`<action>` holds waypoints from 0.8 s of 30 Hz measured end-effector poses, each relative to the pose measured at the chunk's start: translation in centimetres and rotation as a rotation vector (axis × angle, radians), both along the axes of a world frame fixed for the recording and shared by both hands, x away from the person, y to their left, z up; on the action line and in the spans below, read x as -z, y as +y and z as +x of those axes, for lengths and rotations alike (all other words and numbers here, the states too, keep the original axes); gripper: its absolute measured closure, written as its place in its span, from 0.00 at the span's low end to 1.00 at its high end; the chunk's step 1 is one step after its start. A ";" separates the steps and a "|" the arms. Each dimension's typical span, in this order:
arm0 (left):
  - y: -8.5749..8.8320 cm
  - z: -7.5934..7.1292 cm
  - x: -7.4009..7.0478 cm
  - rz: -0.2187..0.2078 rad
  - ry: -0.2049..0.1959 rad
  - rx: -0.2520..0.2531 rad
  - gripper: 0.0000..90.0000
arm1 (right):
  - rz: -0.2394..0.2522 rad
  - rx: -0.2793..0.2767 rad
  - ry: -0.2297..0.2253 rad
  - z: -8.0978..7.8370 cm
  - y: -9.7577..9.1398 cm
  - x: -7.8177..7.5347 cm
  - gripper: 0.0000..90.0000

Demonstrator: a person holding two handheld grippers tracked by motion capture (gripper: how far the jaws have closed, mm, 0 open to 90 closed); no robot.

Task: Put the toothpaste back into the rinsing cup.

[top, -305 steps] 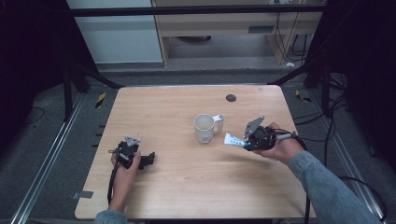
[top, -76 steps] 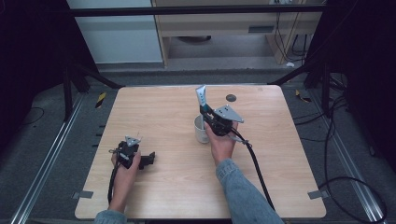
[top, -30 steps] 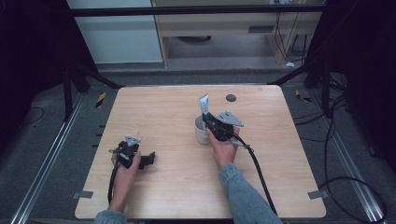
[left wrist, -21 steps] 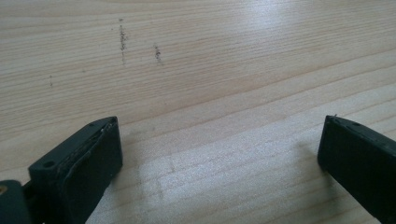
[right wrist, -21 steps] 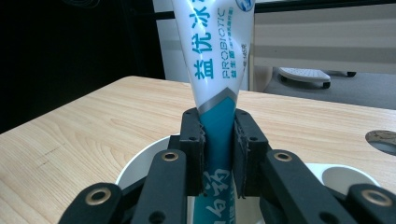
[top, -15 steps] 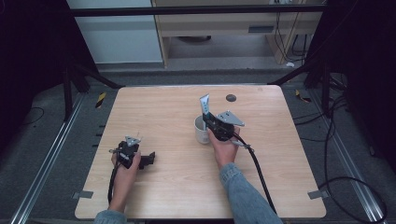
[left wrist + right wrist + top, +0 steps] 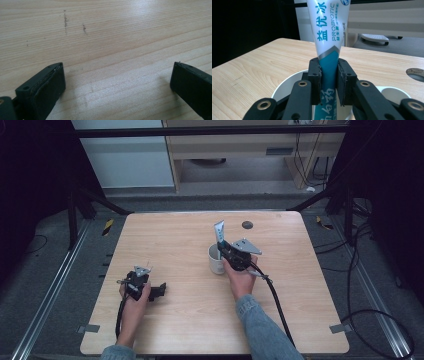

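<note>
Here, the white-and-teal toothpaste tube (image 7: 329,37), printed with Chinese characters and "PROBIOTIC", stands upright, its lower end inside the white mug (image 7: 216,261) mid-table. Your right gripper (image 7: 329,82) pinches its teal section. Your left gripper (image 7: 117,82) rests spread on the wooden table (image 7: 175,240).

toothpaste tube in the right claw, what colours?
White upper part with teal lettering, teal lower part past a silver band. The toothpaste tube shows best in the right gripper view.
</note>
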State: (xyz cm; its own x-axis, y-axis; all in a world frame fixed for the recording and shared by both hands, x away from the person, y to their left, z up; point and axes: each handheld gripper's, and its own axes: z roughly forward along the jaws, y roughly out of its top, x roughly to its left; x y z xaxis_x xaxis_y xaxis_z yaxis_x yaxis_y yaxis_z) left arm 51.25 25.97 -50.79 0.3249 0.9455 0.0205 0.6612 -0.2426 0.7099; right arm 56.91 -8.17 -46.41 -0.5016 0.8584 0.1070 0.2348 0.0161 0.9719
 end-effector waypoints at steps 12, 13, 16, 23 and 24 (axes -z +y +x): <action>0.0 0.0 0.0 0.000 0.000 0.000 0.00 | -0.009 0.000 0.016 -0.2 -0.3 -0.2 0.80; 0.0 0.0 0.0 0.000 0.000 0.000 0.00 | -0.011 -0.001 0.016 -0.2 -0.3 -0.2 0.80; 0.0 0.0 0.0 0.000 0.000 0.000 0.00 | -0.018 -0.002 0.021 -0.3 -0.4 -0.3 0.79; 0.0 0.0 0.0 0.000 0.000 0.000 0.00 | -0.029 0.002 0.027 -0.5 -0.5 -0.5 0.74; 0.0 0.0 0.0 0.000 0.000 0.000 0.00 | -0.031 0.003 0.028 -0.5 -0.5 -0.5 0.74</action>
